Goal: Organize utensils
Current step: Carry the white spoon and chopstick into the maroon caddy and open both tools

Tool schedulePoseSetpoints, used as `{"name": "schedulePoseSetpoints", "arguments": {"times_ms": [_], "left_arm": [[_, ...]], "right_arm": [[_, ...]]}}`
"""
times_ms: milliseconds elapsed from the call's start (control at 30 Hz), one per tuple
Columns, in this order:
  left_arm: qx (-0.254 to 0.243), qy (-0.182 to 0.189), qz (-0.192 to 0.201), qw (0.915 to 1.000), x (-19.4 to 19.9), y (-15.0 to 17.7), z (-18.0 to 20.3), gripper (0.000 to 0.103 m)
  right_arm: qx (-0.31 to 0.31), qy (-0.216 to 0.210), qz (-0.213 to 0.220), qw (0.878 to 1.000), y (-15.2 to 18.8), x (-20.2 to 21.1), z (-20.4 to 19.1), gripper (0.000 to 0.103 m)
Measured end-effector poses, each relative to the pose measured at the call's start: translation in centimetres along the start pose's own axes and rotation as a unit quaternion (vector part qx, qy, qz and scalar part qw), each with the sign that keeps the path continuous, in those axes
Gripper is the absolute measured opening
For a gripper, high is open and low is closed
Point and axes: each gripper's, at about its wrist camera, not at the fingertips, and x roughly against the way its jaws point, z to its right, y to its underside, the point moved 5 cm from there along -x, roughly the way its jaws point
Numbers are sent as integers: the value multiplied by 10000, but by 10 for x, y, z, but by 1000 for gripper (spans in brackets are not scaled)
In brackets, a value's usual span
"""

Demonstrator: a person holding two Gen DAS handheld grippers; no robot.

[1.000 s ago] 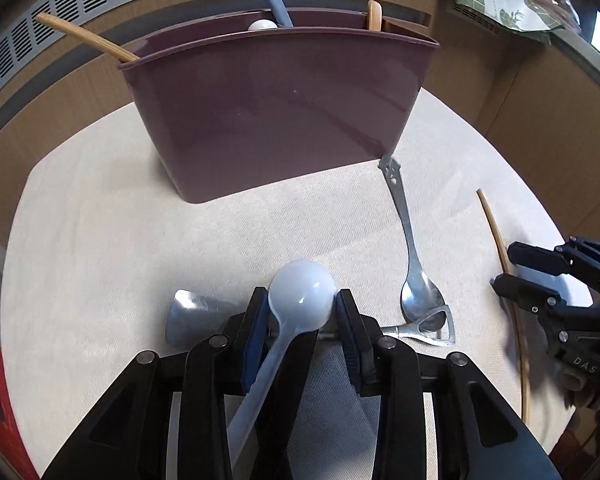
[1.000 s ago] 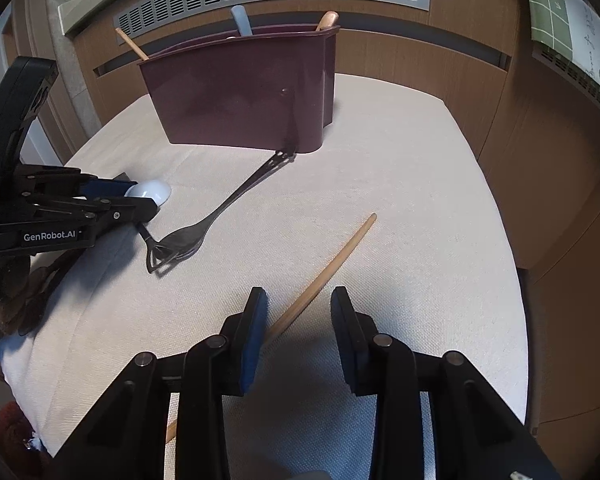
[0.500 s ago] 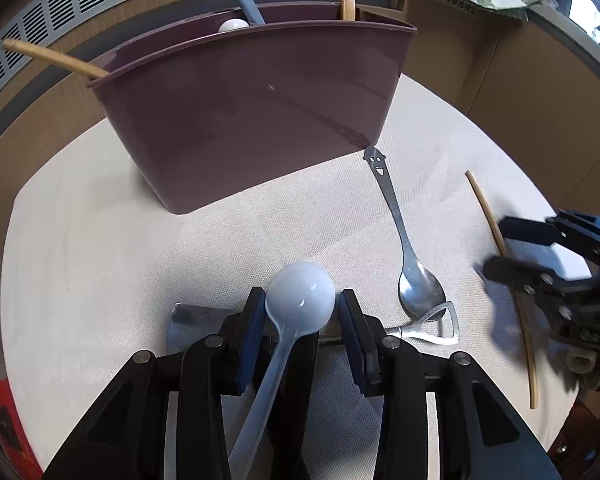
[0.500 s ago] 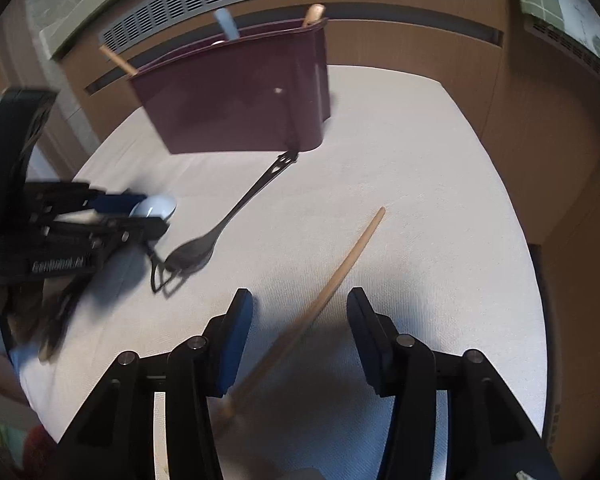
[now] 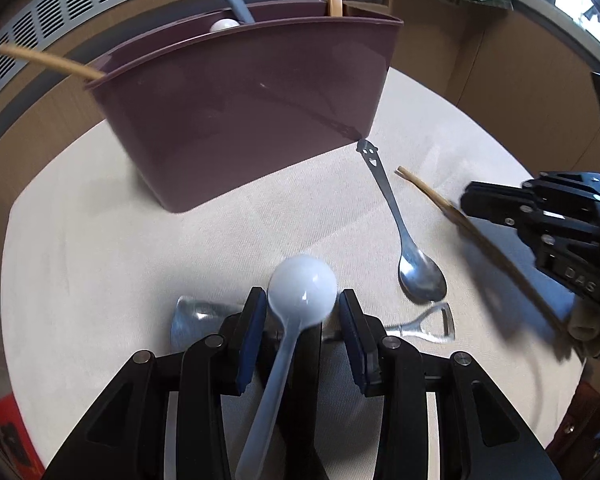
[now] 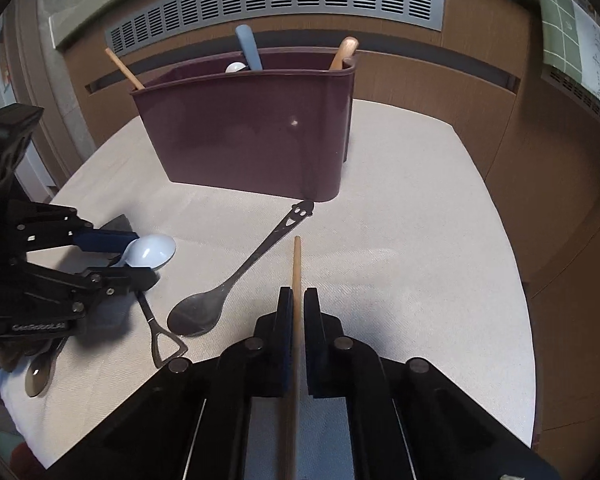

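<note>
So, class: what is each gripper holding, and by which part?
Left gripper: white spoon, held near its bowl. Right gripper: wooden chopstick, held along its shaft.

Home dining corner, cloth-covered table (image 6: 420,240), wood panelling, vent grille (image 6: 276,4), plum utensil caddy (image 6: 252,136)

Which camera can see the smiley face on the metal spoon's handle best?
The right wrist view shows the smiley face best: it sits sharp and clear on the cloth just in front of the purple utensil box. The left wrist view shows it too, but it lies at the edge of the box's shadow there.
</note>
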Motion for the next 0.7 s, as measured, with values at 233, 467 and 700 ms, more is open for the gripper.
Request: {"name": "schedulePoseSetpoints", "arguments": {"times_ms": [233, 467, 700], "left_arm": [[127, -263, 70, 9995, 2, -8, 1, 36], [1451, -154, 1412, 9792, 68, 7, -20, 35], [2017, 147, 2133, 9558, 110, 7, -25, 35]], "right_arm": [[-202, -102, -42, 9997, 4, 7, 14, 5], [-259, -418, -186, 9986, 3, -1, 10, 12], [-71, -237, -353, 9991, -6, -21, 2, 14]]}}
